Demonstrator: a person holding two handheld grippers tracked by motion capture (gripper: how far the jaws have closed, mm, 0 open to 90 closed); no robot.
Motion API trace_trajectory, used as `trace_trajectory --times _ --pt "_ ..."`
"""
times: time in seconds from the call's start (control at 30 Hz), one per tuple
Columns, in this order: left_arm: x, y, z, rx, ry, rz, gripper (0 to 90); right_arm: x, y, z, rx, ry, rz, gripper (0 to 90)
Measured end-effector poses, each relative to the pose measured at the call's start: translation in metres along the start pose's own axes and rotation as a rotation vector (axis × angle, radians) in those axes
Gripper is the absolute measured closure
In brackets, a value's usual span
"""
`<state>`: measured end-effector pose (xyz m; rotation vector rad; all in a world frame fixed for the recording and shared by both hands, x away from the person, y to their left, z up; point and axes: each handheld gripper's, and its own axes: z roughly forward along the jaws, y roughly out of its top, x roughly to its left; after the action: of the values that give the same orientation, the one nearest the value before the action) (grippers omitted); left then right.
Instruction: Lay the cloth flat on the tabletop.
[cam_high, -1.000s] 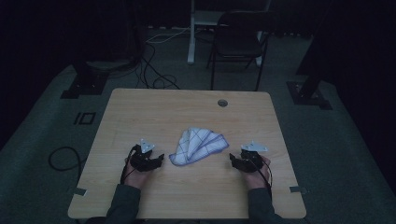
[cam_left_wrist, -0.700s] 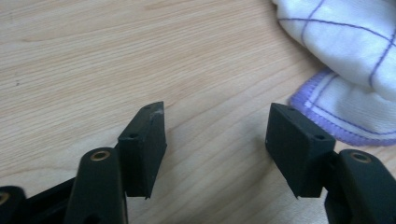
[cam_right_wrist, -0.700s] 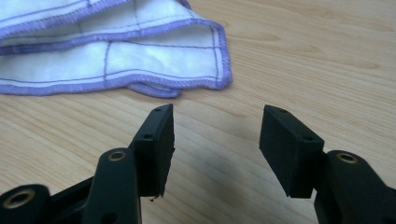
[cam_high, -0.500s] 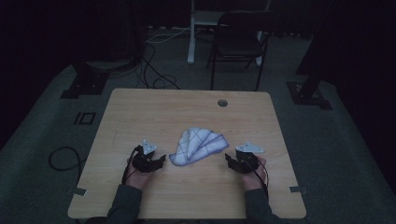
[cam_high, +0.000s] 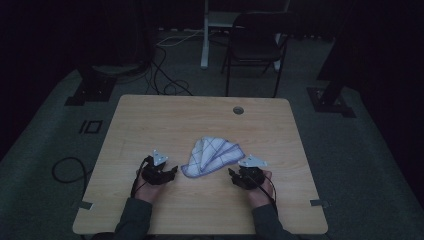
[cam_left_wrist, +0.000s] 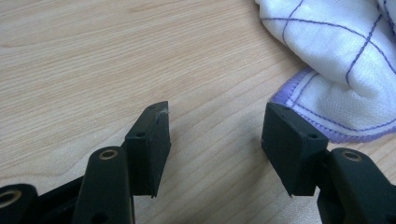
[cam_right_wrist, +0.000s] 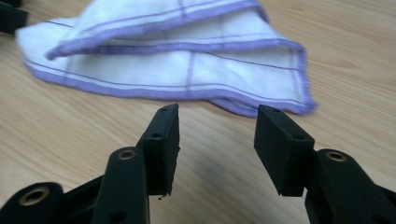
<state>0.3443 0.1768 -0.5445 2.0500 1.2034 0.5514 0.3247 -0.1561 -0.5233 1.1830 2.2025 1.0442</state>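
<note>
A white cloth (cam_high: 212, 156) with purple grid lines and purple hems lies folded and rumpled at the middle of the wooden table (cam_high: 165, 125). My left gripper (cam_high: 171, 172) rests just left of it. In the left gripper view the gripper (cam_left_wrist: 217, 112) is open over bare wood, having narrowed slightly, with the cloth's hem (cam_left_wrist: 327, 130) beside its right jaw. My right gripper (cam_high: 234, 175) sits at the cloth's right corner. In the right gripper view its jaws (cam_right_wrist: 217, 112) have just been closing, stand open with nothing between them, and face the cloth's edge (cam_right_wrist: 177, 70).
A round cable hole (cam_high: 238, 110) sits near the table's far edge. Beyond the table stand a dark chair (cam_high: 255, 45) and a white post (cam_high: 205, 35). Cables (cam_high: 165, 75) lie on the grey floor. The room is dim.
My right hand has slid left across the table, closer to the cloth's right corner. The left hand and the cloth have stayed put.
</note>
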Motion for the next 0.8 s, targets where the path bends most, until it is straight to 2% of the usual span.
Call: trace_trajectory --times 0.37,0.57,0.8 --pt "0.0 0.0 0.0 -0.001 0.0 0.0 42.5 0.024 0.008 0.006 -0.006 0.052 -0.056 54.3" --pt "0.0 0.0 0.0 0.0 0.0 -0.001 42.5 0.038 0.016 0.01 -0.012 0.084 -0.093 59.0" --pt "0.0 0.0 0.0 0.001 0.0 0.001 42.5 0.05 0.02 0.015 -0.008 0.112 -0.112 61.4"
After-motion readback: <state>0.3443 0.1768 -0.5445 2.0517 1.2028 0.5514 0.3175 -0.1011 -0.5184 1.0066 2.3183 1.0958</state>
